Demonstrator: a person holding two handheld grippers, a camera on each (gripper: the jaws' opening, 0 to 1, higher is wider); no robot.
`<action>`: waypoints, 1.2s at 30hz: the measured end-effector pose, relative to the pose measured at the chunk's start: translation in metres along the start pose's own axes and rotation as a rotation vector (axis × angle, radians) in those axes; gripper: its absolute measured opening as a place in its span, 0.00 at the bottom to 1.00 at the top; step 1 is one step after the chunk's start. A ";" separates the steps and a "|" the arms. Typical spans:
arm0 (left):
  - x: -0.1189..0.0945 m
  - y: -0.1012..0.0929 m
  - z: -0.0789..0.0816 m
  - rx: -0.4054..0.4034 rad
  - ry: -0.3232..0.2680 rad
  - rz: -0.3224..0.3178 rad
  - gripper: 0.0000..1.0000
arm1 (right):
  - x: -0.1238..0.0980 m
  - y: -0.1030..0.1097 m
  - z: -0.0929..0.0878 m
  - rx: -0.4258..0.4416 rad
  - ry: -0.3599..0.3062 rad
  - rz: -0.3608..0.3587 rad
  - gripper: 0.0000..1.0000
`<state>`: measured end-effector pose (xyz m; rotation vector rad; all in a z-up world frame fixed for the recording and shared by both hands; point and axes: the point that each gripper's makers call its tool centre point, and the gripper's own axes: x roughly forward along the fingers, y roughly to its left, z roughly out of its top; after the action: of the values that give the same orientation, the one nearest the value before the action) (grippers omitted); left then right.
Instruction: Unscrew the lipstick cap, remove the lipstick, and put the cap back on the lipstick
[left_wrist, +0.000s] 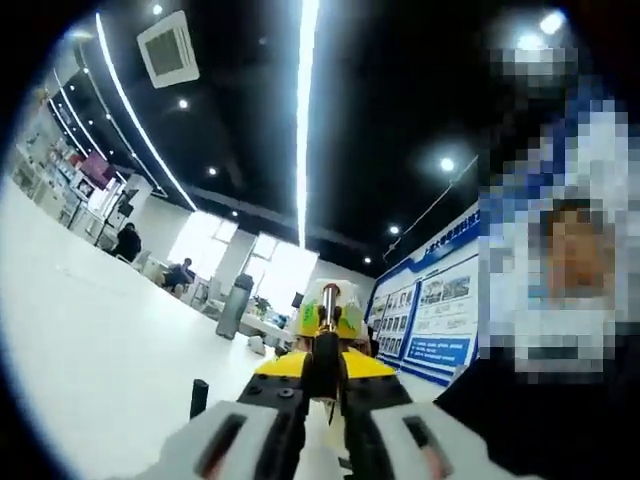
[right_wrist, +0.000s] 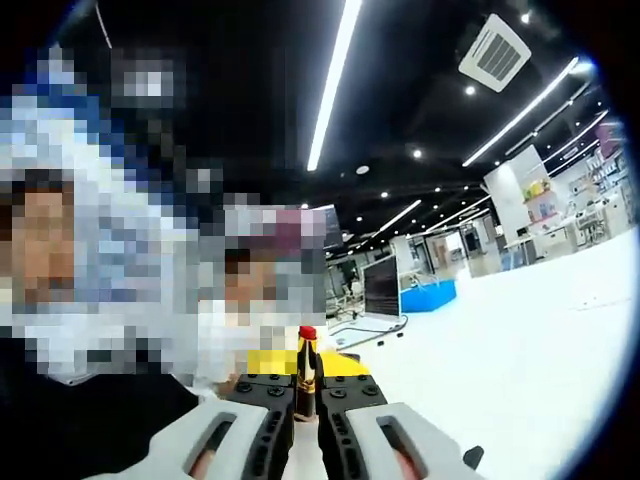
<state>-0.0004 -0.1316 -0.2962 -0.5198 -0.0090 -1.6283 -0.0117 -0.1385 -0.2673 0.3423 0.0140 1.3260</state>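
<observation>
Red-tipped lipstick (right_wrist: 306, 372) in right jaws; cap (left_wrist: 326, 362) in left jaws.

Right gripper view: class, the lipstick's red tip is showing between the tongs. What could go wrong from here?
1. The red tip of the black-and-gold lipstick tube is bare. A cap brought down off-line could smear or snap it.
2. The right tongs hold the slim tube low down, so a sideways push may tilt it or make it slip.
3. A small black cylinder, possibly the cap, stands on the white table and could be knocked over.
</observation>
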 end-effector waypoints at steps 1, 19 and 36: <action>0.000 0.000 0.000 0.019 0.001 0.007 0.13 | 0.000 -0.001 0.001 0.004 -0.002 -0.002 0.05; 0.006 0.009 0.002 0.798 0.160 0.325 0.13 | -0.004 -0.022 0.005 0.011 -0.024 -0.101 0.05; 0.006 0.010 -0.002 1.074 0.268 0.435 0.14 | -0.006 -0.025 0.002 0.018 -0.025 -0.128 0.05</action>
<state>0.0079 -0.1392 -0.2988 0.4959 -0.5067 -1.0432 0.0113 -0.1498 -0.2726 0.3675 0.0264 1.1956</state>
